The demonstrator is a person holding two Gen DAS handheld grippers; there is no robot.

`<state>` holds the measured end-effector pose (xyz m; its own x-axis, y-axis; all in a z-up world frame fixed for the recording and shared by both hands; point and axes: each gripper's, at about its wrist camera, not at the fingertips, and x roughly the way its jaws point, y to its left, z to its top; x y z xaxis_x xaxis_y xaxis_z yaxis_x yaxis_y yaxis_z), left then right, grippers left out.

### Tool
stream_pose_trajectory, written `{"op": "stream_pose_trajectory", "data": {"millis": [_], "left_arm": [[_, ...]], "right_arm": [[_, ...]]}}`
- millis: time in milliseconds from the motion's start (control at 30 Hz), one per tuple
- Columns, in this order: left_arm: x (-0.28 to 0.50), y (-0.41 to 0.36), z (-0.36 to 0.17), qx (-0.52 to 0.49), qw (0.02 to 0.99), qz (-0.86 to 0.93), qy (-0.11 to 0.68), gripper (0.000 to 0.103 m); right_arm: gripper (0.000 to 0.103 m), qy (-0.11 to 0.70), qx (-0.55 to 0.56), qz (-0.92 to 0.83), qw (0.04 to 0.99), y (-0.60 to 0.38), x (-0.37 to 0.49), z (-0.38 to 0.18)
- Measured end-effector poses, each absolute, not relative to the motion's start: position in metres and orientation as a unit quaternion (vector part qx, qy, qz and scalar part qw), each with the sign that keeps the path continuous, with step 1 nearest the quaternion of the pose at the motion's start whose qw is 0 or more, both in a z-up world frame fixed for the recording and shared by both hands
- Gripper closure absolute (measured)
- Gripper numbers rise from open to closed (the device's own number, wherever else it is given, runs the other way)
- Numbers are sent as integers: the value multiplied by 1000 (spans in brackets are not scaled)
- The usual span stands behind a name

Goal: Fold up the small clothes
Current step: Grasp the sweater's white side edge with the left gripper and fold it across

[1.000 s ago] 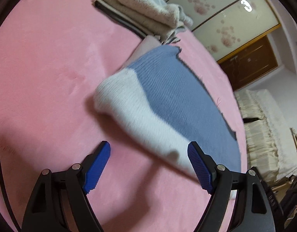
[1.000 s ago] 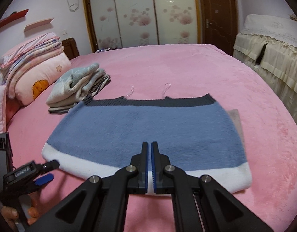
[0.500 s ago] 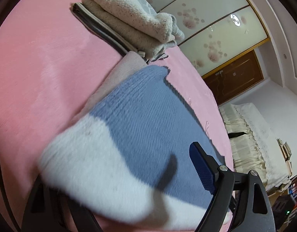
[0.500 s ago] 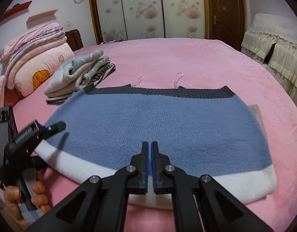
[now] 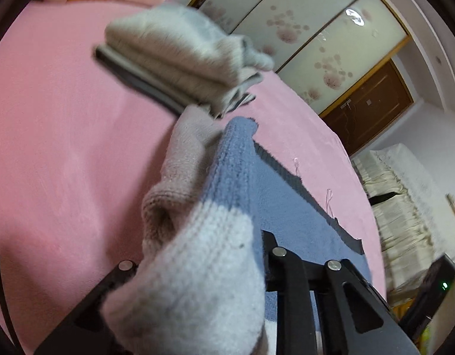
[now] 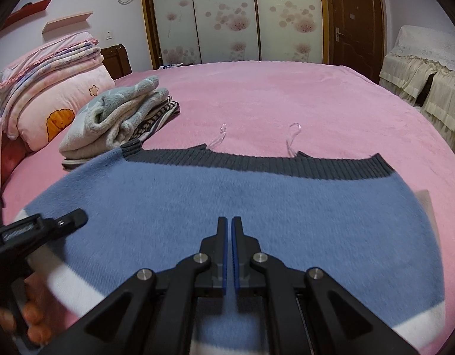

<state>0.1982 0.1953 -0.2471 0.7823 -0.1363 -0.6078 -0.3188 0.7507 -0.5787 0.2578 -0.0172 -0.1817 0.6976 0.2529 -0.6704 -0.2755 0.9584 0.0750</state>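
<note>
White-banded knit bunches between the closing jaws of the left hand-held gripper [image 5: 198,266] now, where a second ago they stood wide and empty short of that corner, so the blue, white-hemmed, dark-ribbed knitted garment [image 6: 227,201] lying flat on the pink bed [image 6: 286,94] looks ready for its first fold. One garment in play, two hand-held grippers, the right hand-held gripper [image 6: 229,227] pinched narrow on nothing above the blue; further back, one stack of folded grey and striped clothes [image 6: 118,118], then one pink pillow [image 6: 64,100].
</note>
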Motion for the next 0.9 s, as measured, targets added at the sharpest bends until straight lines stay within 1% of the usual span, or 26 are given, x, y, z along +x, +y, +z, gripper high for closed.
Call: {"op": "stream_pose_trajectory", "data": {"millis": [100, 233, 500, 600, 767, 900], "left_arm": [[197, 185, -230, -318, 894, 57, 311, 85], [194, 162, -202, -262, 918, 52, 291, 85], [204, 103, -146, -184, 946, 8, 267, 85], [211, 72, -130, -161, 951, -11, 265, 85], [233, 7, -118, -136, 950, -55, 275, 85], [240, -54, -129, -115, 942, -95, 300, 85]], "right_arm": [[100, 395, -13, 146, 907, -14, 273, -198], [100, 407, -5, 153, 900, -15, 278, -209], [100, 427, 31, 175, 887, -25, 285, -208], [101, 439, 77, 193, 874, -43, 287, -201], [101, 393, 135, 165, 895, -111, 261, -170], [100, 377, 121, 113, 911, -162, 237, -162]]}}
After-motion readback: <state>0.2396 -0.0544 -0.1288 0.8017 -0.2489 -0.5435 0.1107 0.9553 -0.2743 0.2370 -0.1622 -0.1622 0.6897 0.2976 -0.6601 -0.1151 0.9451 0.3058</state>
